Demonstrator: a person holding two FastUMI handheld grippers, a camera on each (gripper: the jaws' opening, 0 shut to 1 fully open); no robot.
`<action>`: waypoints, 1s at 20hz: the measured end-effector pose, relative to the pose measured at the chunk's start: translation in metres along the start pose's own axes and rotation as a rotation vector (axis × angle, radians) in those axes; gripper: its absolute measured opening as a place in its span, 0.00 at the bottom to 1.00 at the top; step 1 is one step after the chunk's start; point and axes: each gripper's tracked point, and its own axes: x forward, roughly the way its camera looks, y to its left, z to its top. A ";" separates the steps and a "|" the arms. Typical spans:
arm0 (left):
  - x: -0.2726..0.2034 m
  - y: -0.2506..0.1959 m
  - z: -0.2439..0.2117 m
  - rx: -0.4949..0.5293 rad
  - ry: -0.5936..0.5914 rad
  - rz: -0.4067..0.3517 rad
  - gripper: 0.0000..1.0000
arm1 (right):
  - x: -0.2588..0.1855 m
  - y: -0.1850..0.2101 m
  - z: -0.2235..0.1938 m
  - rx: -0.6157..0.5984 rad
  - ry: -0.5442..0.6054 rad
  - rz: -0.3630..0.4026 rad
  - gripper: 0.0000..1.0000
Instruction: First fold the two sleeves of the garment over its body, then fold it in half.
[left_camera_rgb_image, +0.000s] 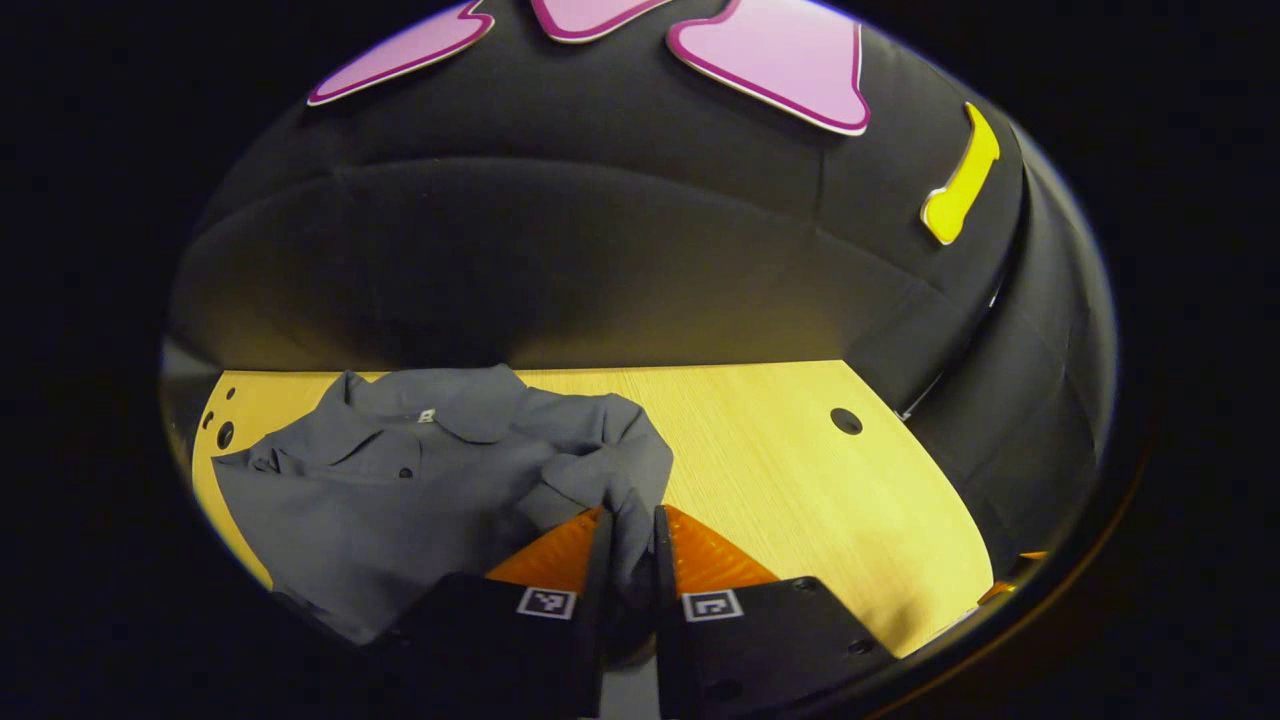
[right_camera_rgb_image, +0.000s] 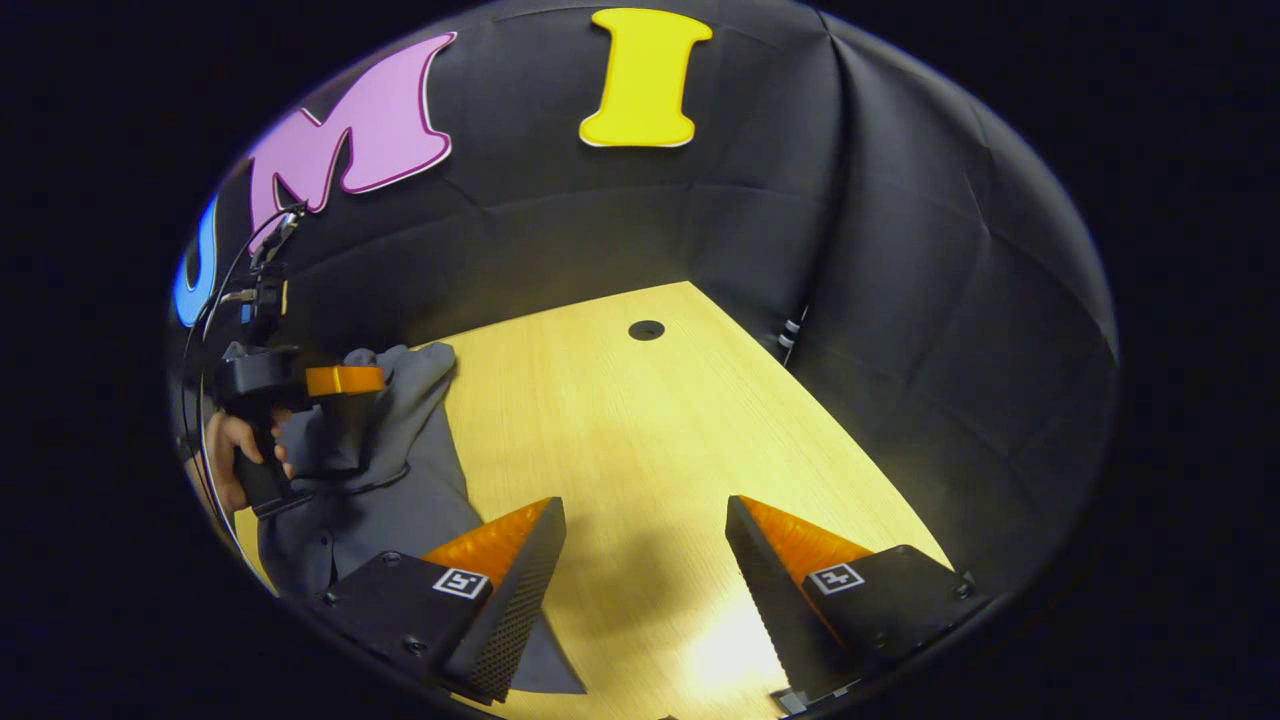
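Black cloth walls enclose a pale wooden tabletop (left_camera_rgb_image: 800, 470) with round holes. On its left part lies a rumpled grey collared shirt (left_camera_rgb_image: 400, 480), collar toward the wall. The left claw (left_camera_rgb_image: 630, 545) is clamped narrowly on a bunched grey sleeve (left_camera_rgb_image: 625, 480), lifted toward the shirt's body. In the right gripper view, the right claw (right_camera_rgb_image: 640, 560) hangs spread wide above bare wood, just beside the shirt's edge, while a hand (right_camera_rgb_image: 235, 455) grips the left claw's handle.

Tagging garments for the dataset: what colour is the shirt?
Plain dark grey shirt, no pattern; clearest in the left gripper view.
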 end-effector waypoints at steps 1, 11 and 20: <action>-0.004 -0.003 0.001 -0.005 0.001 -0.017 0.29 | 0.000 0.004 -0.001 -0.004 0.001 0.009 0.99; -0.102 0.072 0.001 0.077 -0.071 0.088 0.96 | -0.016 0.047 -0.022 -0.080 0.017 0.117 0.99; -0.236 0.180 -0.133 0.042 0.045 0.251 0.96 | -0.047 0.092 -0.108 -0.204 0.144 0.228 1.00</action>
